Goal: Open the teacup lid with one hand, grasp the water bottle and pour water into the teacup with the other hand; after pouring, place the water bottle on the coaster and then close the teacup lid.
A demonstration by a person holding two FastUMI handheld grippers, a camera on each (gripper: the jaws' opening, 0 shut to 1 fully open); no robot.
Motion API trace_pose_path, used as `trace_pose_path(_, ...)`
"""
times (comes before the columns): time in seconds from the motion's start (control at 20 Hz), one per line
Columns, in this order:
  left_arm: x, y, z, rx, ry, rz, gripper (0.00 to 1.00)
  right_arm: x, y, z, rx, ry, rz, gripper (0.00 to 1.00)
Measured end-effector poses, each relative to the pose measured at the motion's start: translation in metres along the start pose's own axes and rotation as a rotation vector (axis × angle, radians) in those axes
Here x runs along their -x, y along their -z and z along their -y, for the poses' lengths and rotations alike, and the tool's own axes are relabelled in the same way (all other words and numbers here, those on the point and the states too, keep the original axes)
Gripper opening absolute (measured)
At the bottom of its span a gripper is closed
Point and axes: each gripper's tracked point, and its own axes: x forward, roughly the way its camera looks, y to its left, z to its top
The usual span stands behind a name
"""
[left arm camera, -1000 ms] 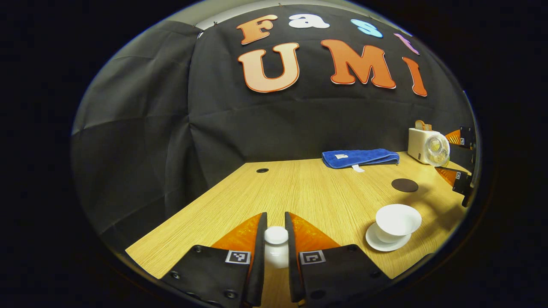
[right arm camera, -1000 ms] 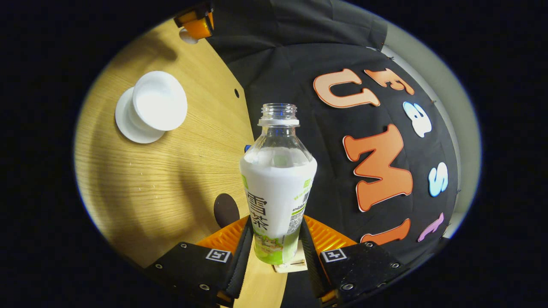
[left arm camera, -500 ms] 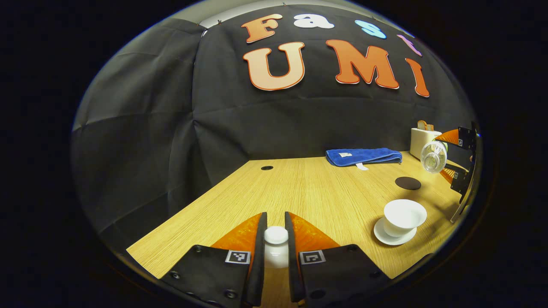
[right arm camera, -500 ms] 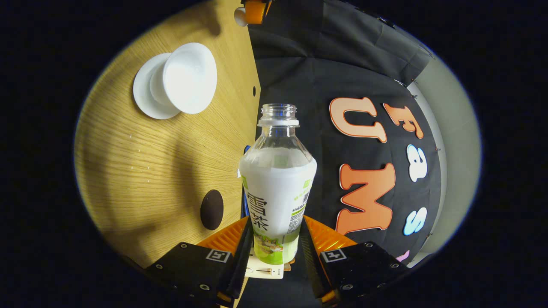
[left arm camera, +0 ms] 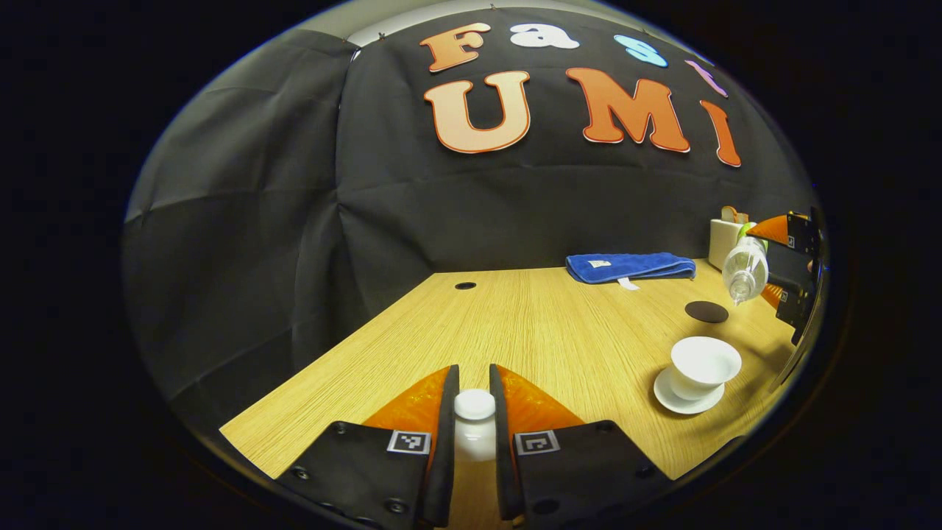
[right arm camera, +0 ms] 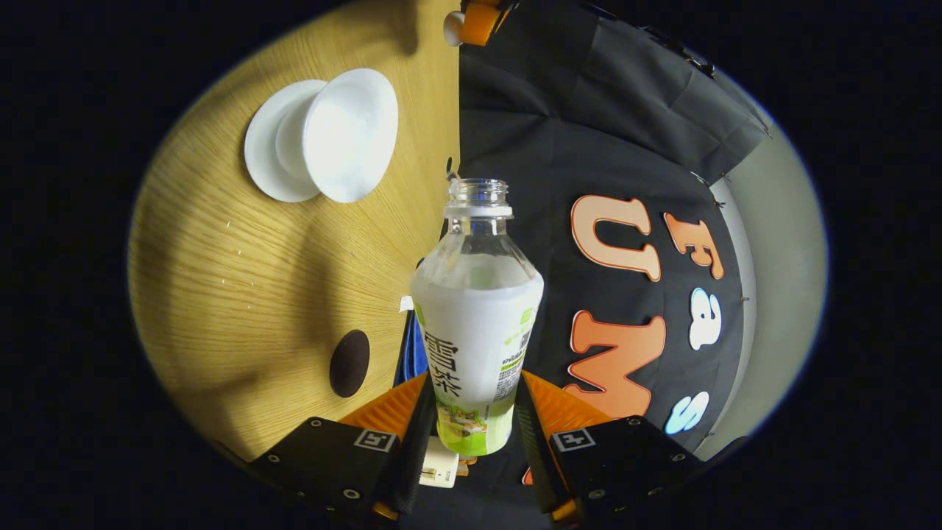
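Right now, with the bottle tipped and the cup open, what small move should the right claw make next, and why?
Probably carry the clear plastic water bottle a little nearer, until its open mouth is over the white porcelain teacup. In the left gripper view the bottle hangs tilted above and beyond the cup, near the round dark coaster. The left claw holds the white lid aside.

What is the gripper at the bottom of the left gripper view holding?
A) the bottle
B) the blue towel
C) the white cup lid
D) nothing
C: the left gripper has both fingers pressed on the knob of the white lid, while the bottle sits in the right gripper.
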Motion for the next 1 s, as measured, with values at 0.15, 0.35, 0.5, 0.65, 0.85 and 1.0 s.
trace_pose_path(0.15,0.000,-0.001,-0.002,-0.002,0.000,0.002,0.28,0.000,0.000,0.004,0.027,0.020,0.010,0.62)
trace_pose_path(0.35,0.002,-0.004,-0.004,-0.003,-0.001,0.009,0.28,-0.008,0.002,0.019,0.072,0.072,0.008,0.62)
trace_pose_path(0.5,0.002,-0.005,-0.005,-0.003,-0.002,0.009,0.28,-0.009,0.004,0.027,0.089,0.092,0.017,0.62)
trace_pose_path(0.65,0.003,-0.007,-0.008,-0.002,-0.008,0.012,0.28,-0.009,0.006,0.041,0.122,0.130,0.022,0.62)
trace_pose_path(0.85,0.005,-0.007,-0.011,-0.002,-0.018,0.008,0.28,-0.011,0.010,0.055,0.146,0.166,0.029,0.62)
trace_pose_path(1.0,0.004,-0.008,-0.013,0.001,-0.023,0.008,0.28,-0.012,0.010,0.065,0.163,0.186,0.040,0.62)
